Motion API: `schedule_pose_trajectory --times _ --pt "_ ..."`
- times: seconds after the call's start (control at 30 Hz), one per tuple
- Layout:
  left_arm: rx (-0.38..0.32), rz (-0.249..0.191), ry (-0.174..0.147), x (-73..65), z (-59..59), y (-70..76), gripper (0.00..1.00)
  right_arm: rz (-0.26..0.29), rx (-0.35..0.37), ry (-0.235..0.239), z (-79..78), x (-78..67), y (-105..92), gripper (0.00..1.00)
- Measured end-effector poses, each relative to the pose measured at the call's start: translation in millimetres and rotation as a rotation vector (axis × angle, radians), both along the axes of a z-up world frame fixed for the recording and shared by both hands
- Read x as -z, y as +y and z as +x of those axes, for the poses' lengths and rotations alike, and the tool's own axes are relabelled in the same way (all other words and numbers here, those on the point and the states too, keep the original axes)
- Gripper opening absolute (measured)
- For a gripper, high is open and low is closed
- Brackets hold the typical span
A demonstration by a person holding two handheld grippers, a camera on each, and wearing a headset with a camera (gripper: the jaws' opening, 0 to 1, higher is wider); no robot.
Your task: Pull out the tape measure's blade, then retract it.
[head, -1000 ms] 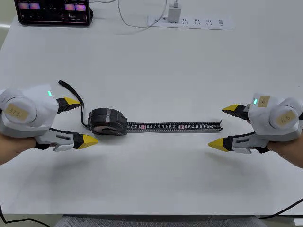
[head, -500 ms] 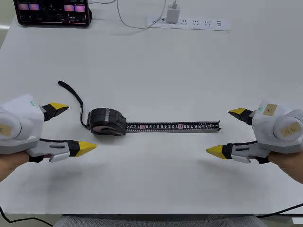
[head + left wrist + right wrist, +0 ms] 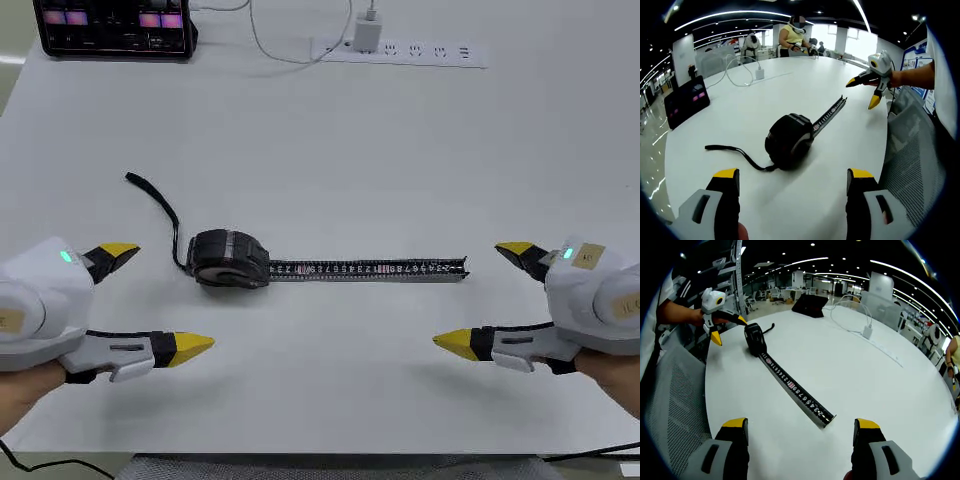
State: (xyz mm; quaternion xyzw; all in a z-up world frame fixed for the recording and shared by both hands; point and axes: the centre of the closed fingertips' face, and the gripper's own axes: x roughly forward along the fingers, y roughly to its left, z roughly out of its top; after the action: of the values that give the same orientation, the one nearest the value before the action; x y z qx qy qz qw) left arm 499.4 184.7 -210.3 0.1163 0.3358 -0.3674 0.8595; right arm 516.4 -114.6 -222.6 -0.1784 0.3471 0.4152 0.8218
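A black tape measure [image 3: 228, 259] lies on the white table [image 3: 330, 160], its blade [image 3: 368, 269] drawn out to the right and flat on the surface. The blade's hooked end [image 3: 464, 268] is free. A black wrist strap [image 3: 158, 205] curls away from the case to the upper left. My left gripper [image 3: 158, 299] is open, left of and nearer than the case, touching nothing. My right gripper [image 3: 487, 296] is open too, right of the blade's end and apart from it. The left gripper view has the case [image 3: 789, 140] ahead of the jaws; the right gripper view has the blade [image 3: 795, 387] ahead.
A dark device with lit screens [image 3: 114, 25] stands at the back left. A white power strip [image 3: 415, 49] with a plugged charger [image 3: 366, 27] and a cable lies at the back. The table's near edge [image 3: 320, 452] is just behind both grippers. People stand far off [image 3: 792, 36].
Both grippers have drawn back toward me and away from the tape measure, staying open. The case and the extended blade lie where they were.
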Motion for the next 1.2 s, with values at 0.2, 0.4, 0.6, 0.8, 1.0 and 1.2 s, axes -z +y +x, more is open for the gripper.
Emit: schedule_pose_trajectory --times 0.2,0.4,0.6,0.8,1.0,1.2 --pt "-0.013 -0.009 -0.018 2.9 -5.8 1.7 0.87 0.034 0.018 -0.016 -5.7 -4.8 6.1 0.86" --pt "-0.04 -0.023 -0.033 2.4 -12.8 2.9 0.9 0.063 0.038 -0.036 -9.2 -9.2 4.2 0.85" --pt "-0.064 -0.044 -0.022 5.8 -19.1 0.9 0.91 0.084 0.048 -0.041 -14.7 -8.9 3.3 0.85" --pt "-0.071 -0.044 -0.017 11.4 -23.5 -0.9 0.91 0.092 0.041 -0.03 -18.4 -4.6 4.0 0.84" --pt "-0.08 -0.054 -0.01 13.2 -26.4 -4.8 0.91 0.11 0.057 -0.017 -20.8 -0.6 2.4 0.84" --pt "-0.067 -0.052 -0.012 12.4 -26.4 -9.2 0.91 0.118 0.064 -0.018 -22.3 -0.2 2.0 0.84"
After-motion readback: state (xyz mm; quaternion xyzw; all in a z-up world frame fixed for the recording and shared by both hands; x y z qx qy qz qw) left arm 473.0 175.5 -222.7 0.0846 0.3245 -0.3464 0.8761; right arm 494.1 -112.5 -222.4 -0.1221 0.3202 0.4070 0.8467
